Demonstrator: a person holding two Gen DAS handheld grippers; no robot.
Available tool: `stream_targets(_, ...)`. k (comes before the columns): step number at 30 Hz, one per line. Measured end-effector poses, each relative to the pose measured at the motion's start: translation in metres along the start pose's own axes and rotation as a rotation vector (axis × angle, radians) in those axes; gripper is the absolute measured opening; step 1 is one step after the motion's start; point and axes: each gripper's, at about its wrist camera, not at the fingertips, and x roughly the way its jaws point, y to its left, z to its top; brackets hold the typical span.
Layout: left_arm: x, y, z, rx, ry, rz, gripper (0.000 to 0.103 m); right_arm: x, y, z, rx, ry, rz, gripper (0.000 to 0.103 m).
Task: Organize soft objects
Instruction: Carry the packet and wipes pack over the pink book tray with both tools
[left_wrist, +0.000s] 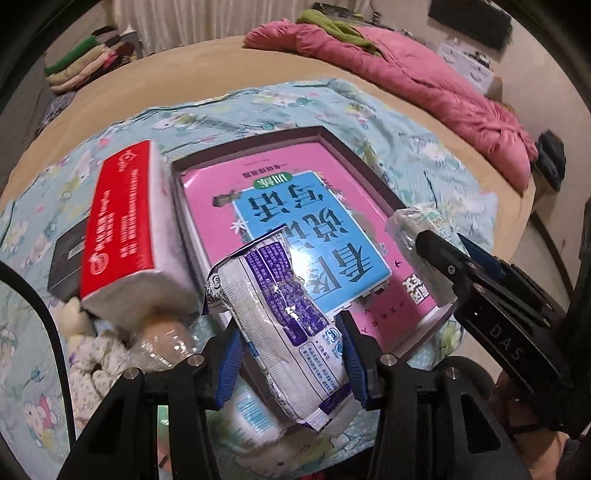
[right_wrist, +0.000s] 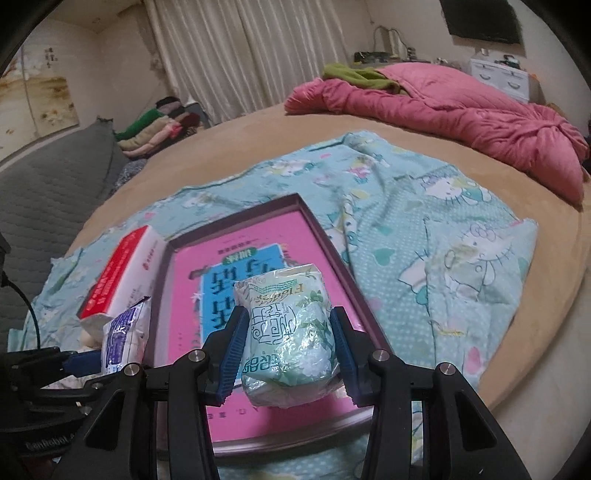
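Note:
My left gripper (left_wrist: 291, 354) is shut on a purple-and-white tissue pack (left_wrist: 284, 317), held above the near edge of a shallow dark-rimmed tray (left_wrist: 255, 142) lined with a pink and blue booklet. My right gripper (right_wrist: 288, 350) is shut on a green floral tissue pack (right_wrist: 288, 332), also over the tray (right_wrist: 328, 236). The right gripper with its pack (left_wrist: 417, 229) shows at the right of the left wrist view. The purple pack (right_wrist: 125, 336) shows at the left of the right wrist view.
A red-and-white tissue block (left_wrist: 125, 229) leans on the tray's left side over a black box (left_wrist: 66, 262). A small plush toy (left_wrist: 92, 347) and a clear wrapper (left_wrist: 162, 339) lie near it. All rest on a Hello Kitty cloth (right_wrist: 443, 236) on a bed; pink quilt (right_wrist: 443, 110) behind.

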Motion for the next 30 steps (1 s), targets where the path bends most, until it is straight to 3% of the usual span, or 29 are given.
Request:
stream_targets(14, 0.036, -0.012, -0.009, 0.046, 0.092, -0.025, 0.049, 0.022, -0.002, -0.009, 0.000, 0.080, -0.011, 0.049)
stream_targets(30, 0.050, -0.013, -0.007, 0.054, 0.109, -0.011, 0.049, 0.025, -0.006, -0.011, 0.016, 0.096, -0.028, 0.051)
